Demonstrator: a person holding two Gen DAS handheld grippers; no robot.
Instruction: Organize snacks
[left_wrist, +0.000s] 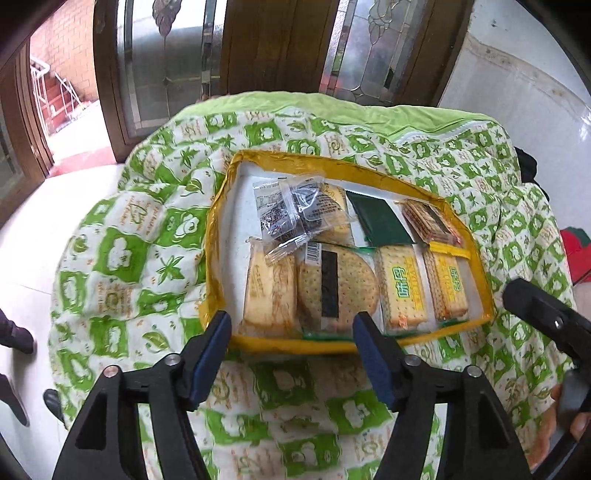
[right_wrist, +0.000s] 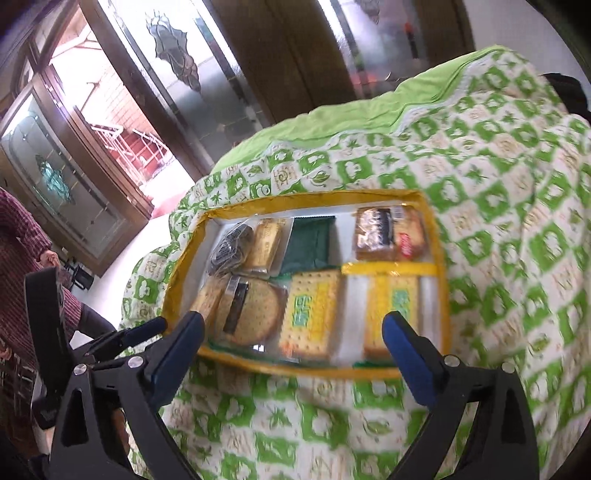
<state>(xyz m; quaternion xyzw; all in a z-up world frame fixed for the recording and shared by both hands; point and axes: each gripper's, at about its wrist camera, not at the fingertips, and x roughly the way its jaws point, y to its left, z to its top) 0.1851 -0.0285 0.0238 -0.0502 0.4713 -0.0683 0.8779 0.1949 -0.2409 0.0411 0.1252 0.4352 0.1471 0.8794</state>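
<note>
My left gripper (left_wrist: 291, 354) hangs over the near rim of the shallow tray with yellow-taped cardboard walls (left_wrist: 218, 221), jaws well apart and nothing between them. My right gripper (right_wrist: 295, 347) stands wider still, also empty, just short of the same near rim. No snack is in my hold; all of them lie inside the tray.

The clear-wrapped round cracker with a dark label strip (left_wrist: 338, 288) sits near the front, the two yellow-and-green packs of square crackers (left_wrist: 402, 288) to its right, the flat dark green sachet (left_wrist: 380, 221) behind them, and a loose pile of small clear sachets with dark contents (left_wrist: 291, 214) at the far left, stacked on a pale biscuit pack.

I judge that pile the weak spot: a careless reach could topple the sachets or drag one out over the low wall. The wrappers look slick and crinkly, so a pinch on an edge may slip, and a hard squeeze could crack the biscuits inside. The packs lie tight together, so a blue pad (left_wrist: 212, 358) may wedge against a neighbour and shift the row.

The tray rests on a green-and-white patterned quilted cloth (left_wrist: 147, 258) that is soft and rumpled, so pressing down may tilt the tray. Around it is pale tiled floor (left_wrist: 33, 236), brown wooden doors with leaded glass panels (left_wrist: 166, 66), and a doorway onto a red brick yard at far left. A person in a dark red checked sleeve (right_wrist: 26, 236) stands at the left
</note>
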